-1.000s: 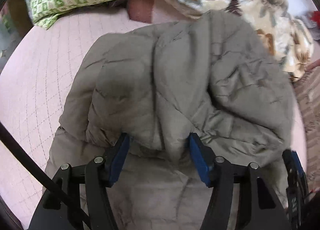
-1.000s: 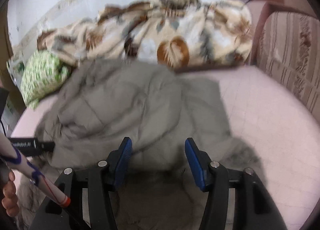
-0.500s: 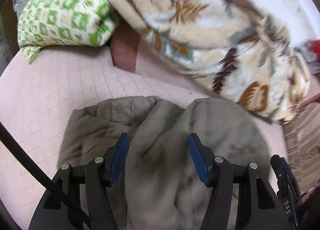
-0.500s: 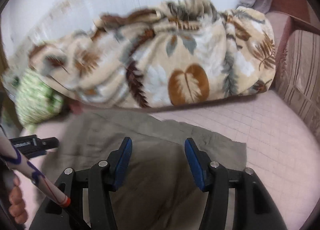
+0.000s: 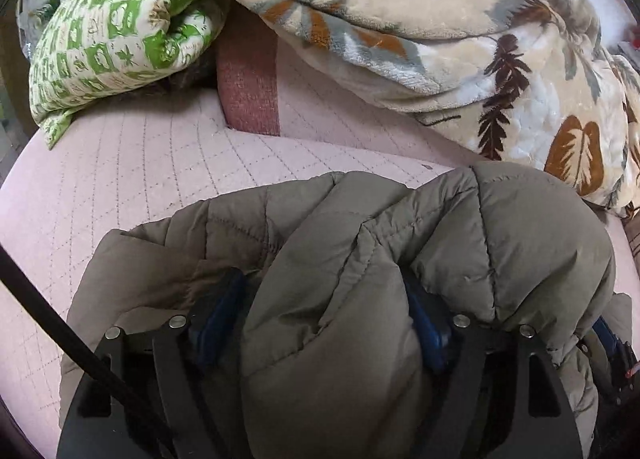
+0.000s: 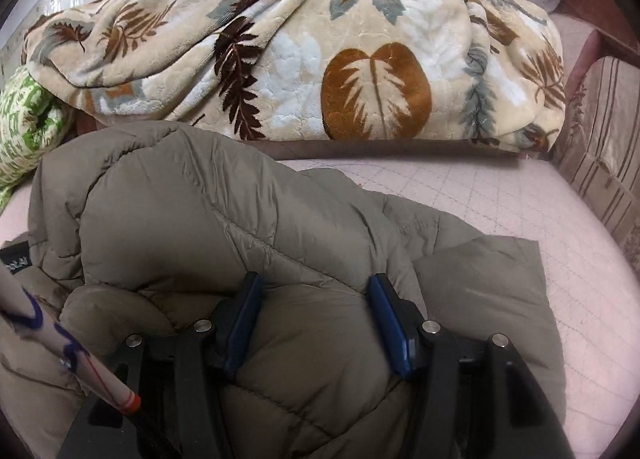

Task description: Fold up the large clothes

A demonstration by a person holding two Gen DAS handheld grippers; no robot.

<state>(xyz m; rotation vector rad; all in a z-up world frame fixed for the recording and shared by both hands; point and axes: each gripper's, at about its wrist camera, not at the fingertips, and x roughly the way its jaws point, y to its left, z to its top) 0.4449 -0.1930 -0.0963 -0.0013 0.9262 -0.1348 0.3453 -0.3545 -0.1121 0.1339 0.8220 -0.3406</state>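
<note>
Jacket (image 5: pixel 400 267), olive, quilted, bunched near floral blanket (image 6: pixel 320 59): my left hand-held gripper (image 5: pixel 328 323) and right hand-held gripper (image 6: pixel 316 323) straddle padded folds unclenched, seemingly pressing them flat.

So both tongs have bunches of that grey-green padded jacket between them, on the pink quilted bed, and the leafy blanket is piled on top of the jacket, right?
Not quite. The leafy blanket is heaped behind the jacket, along the back of the pink quilted bed, not on top of it; the right wrist view shows this. The left tongs and right tongs do have jacket fabric between them.
</note>
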